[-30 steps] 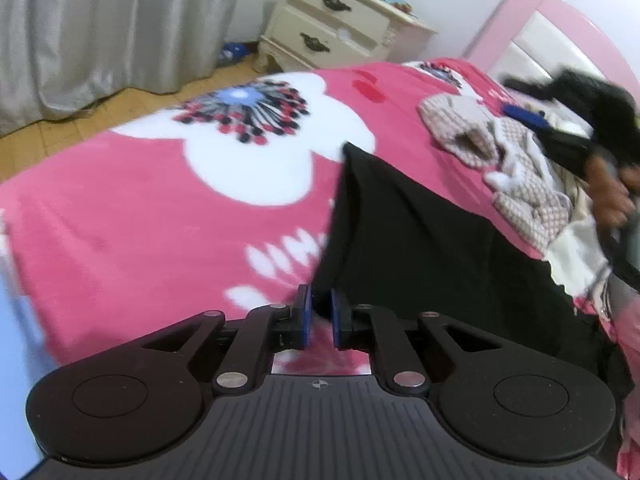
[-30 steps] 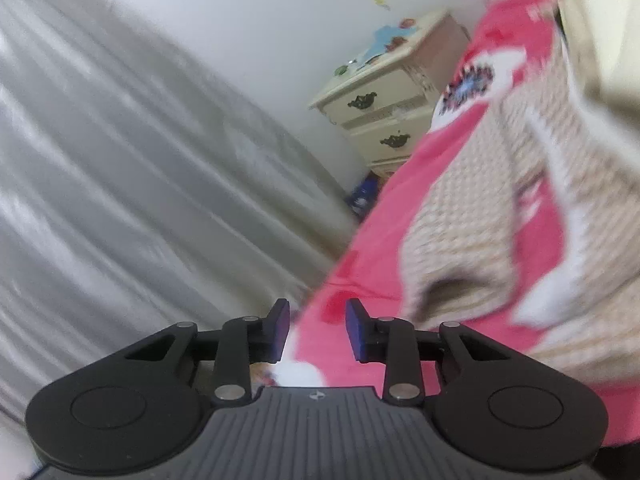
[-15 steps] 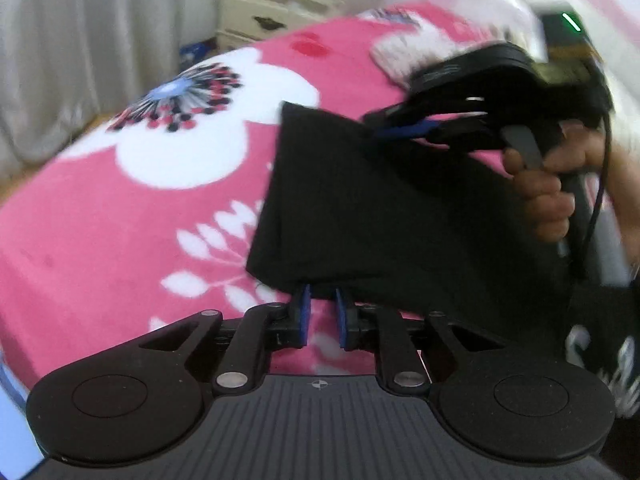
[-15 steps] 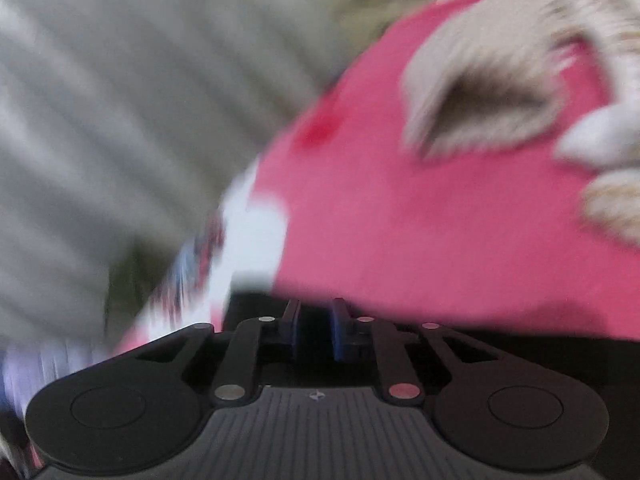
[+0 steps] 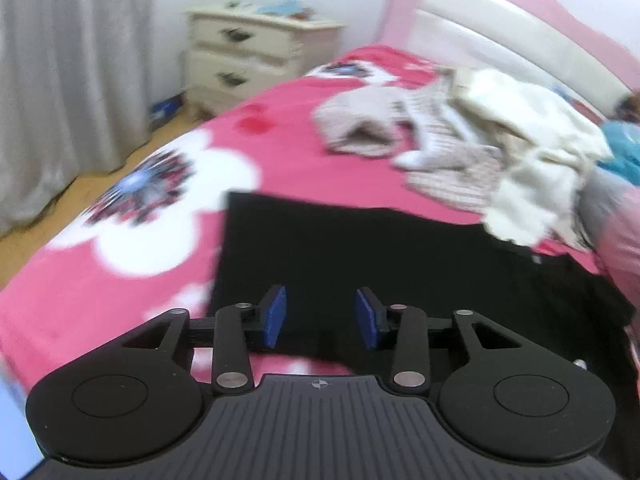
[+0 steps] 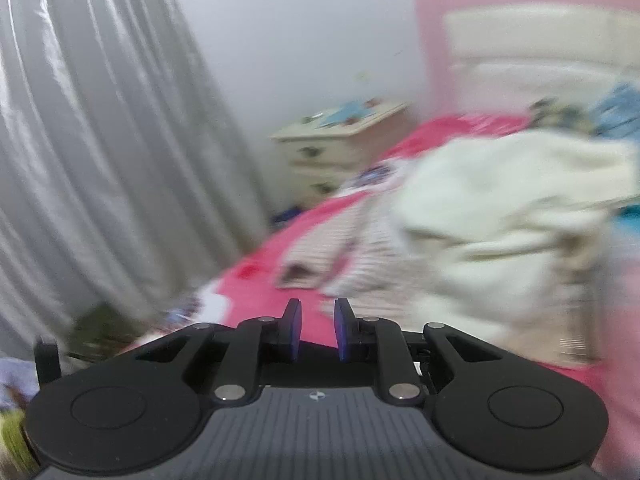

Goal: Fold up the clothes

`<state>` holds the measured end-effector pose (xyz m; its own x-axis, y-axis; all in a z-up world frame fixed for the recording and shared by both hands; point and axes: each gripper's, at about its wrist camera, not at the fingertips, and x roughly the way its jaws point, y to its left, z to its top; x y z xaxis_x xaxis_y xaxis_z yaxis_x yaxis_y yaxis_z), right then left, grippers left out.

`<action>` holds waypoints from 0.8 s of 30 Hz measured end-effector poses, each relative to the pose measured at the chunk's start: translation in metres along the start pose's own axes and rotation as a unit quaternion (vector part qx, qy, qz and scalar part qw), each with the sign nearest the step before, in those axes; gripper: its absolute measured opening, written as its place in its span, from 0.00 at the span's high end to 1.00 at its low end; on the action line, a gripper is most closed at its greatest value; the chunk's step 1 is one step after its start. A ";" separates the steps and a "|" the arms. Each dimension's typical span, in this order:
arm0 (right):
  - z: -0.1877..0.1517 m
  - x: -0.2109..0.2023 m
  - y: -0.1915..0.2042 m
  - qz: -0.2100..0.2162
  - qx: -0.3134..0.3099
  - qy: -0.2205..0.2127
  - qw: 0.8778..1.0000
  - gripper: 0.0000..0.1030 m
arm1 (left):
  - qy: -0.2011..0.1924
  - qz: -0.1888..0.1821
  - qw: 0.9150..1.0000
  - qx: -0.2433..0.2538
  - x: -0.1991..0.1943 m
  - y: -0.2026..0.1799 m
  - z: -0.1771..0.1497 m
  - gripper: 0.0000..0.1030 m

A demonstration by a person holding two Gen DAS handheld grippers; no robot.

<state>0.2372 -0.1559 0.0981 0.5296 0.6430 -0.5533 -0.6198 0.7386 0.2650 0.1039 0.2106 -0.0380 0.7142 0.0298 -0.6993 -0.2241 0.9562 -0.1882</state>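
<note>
The left gripper (image 5: 320, 316) tilts down over the black garment (image 5: 360, 252) lying flat on the pink flowered bed (image 5: 280, 152); its jaws have just been opening, parted with nothing pinched. The right gripper (image 6: 316, 328) points toward the cream clothes pile (image 6: 500, 216), jaws narrowly apart and empty. A cream nightstand (image 5: 248, 52) stands beside grey curtains (image 6: 100, 140). No writing is legible.

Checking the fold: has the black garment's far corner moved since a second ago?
Yes. The black garment's corner has shifted left onto the blanket's white flower.
</note>
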 end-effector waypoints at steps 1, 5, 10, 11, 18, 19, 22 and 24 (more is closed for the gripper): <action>-0.010 -0.015 -0.005 -0.029 -0.003 0.001 1.000 0.80 | 0.000 -0.012 1.000 0.012 0.004 -0.011 0.001 0.58; -0.066 -0.045 -0.031 -0.137 0.004 0.039 0.990 0.78 | 0.014 -0.051 0.998 0.045 0.029 -0.054 -0.003 0.57; -0.135 -0.029 -0.072 -0.220 0.057 0.099 0.969 0.75 | 0.044 -0.085 0.993 0.070 0.057 -0.097 -0.019 0.57; -0.144 -0.023 -0.080 -0.226 0.073 0.106 0.966 0.70 | 0.049 -0.089 0.992 0.076 0.062 -0.105 -0.023 0.57; -0.169 0.001 -0.134 -0.222 0.223 0.062 0.947 0.56 | 0.053 -0.111 0.988 0.094 0.066 -0.137 -0.036 0.57; -0.169 0.003 -0.138 -0.221 0.239 0.052 0.944 0.56 | 0.053 -0.114 0.987 0.097 0.065 -0.139 -0.038 0.57; -0.171 0.019 -0.145 -0.232 0.264 0.023 0.936 0.55 | 0.055 -0.123 0.985 0.109 0.063 -0.148 -0.043 0.57; -0.171 0.030 -0.146 -0.237 0.263 0.004 0.935 0.63 | 0.057 -0.131 0.983 0.116 0.061 -0.152 -0.046 0.57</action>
<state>0.2449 -0.2790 -0.0926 0.6664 0.2188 -0.7128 0.0545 0.9391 0.3393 0.1512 0.0538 -0.0844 0.6451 -0.2467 -0.7232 0.1237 0.9677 -0.2198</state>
